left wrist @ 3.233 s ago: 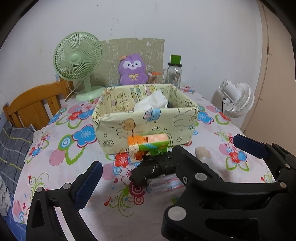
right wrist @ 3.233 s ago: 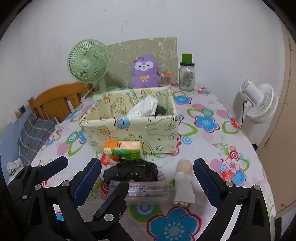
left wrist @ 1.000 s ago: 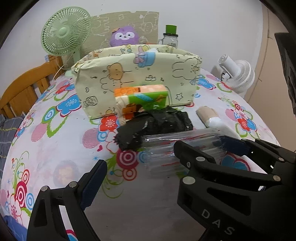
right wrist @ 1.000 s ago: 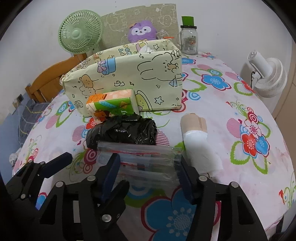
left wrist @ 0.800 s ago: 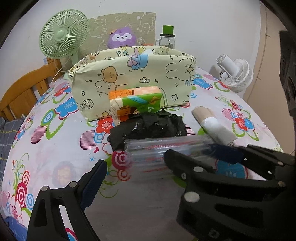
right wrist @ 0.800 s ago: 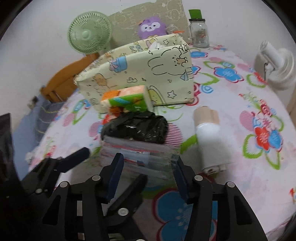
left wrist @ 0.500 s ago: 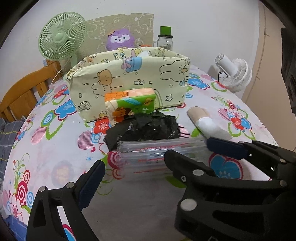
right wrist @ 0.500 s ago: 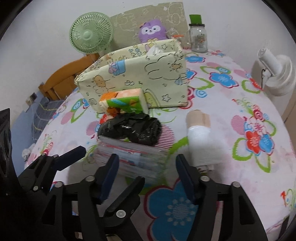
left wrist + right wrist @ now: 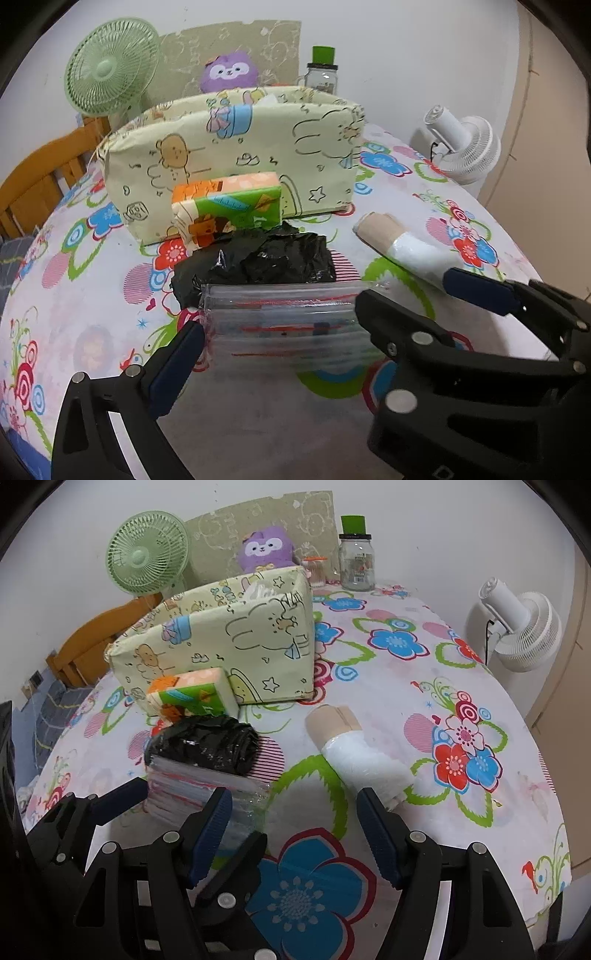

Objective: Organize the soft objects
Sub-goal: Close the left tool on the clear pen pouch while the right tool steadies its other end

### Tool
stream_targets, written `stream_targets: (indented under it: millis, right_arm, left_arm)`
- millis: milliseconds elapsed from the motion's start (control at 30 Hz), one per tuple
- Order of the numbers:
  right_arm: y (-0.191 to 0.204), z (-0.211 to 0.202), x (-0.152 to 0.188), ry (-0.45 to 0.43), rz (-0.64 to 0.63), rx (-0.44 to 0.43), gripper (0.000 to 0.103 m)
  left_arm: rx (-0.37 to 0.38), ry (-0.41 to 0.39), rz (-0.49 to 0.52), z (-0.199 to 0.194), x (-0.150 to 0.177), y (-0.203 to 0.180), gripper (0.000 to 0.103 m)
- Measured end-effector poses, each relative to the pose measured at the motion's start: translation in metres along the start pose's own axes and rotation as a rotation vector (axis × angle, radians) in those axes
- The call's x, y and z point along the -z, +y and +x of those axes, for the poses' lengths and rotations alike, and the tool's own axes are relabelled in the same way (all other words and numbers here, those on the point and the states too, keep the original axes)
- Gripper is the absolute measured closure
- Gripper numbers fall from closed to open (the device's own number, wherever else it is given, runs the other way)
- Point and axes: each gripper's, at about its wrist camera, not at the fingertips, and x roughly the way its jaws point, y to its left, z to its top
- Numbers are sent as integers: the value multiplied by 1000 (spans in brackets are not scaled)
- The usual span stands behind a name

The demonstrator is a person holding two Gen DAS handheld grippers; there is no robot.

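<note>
Left wrist view: the left gripper has its jaws at their widest and still opening, and the clear stack of zip bags lies on the flowered tablecloth between them. The near blue pad sits at the stack's left corner; whether it touches cannot be told. The far pad stands off to the right by the wrapped roll. A black plastic bag bundle rests against the stack's far edge, with a tissue pack behind it, leaning on the yellow fabric storage box.

A second ago the right gripper straddled the clear stack; now the right gripper has shifted sideways, and its jaws, moderately wide, frame bare tablecloth. Its left pad is just beside the stack's right end, its right pad by the near end of the roll. Nothing is pressed between them. The left gripper's far finger now reaches past the stack's right end.

Only the right wrist view shows the stack's layered thickness, the bundle sitting partly on top of it, a small orange-lidded container and the glass jar's full body. The left wrist view alone shows the stack's whole broad face with its red seal lines. Both show the green fan, purple plush and white fan.
</note>
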Motion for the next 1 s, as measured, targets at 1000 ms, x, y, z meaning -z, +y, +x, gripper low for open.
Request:
stream_targets:
  millis: [1000]
  right_arm:
    - [3,-10,-7,-34,-19,12,25]
  left_arm:
    - [-18,-36,-34,-10,-4,1,11]
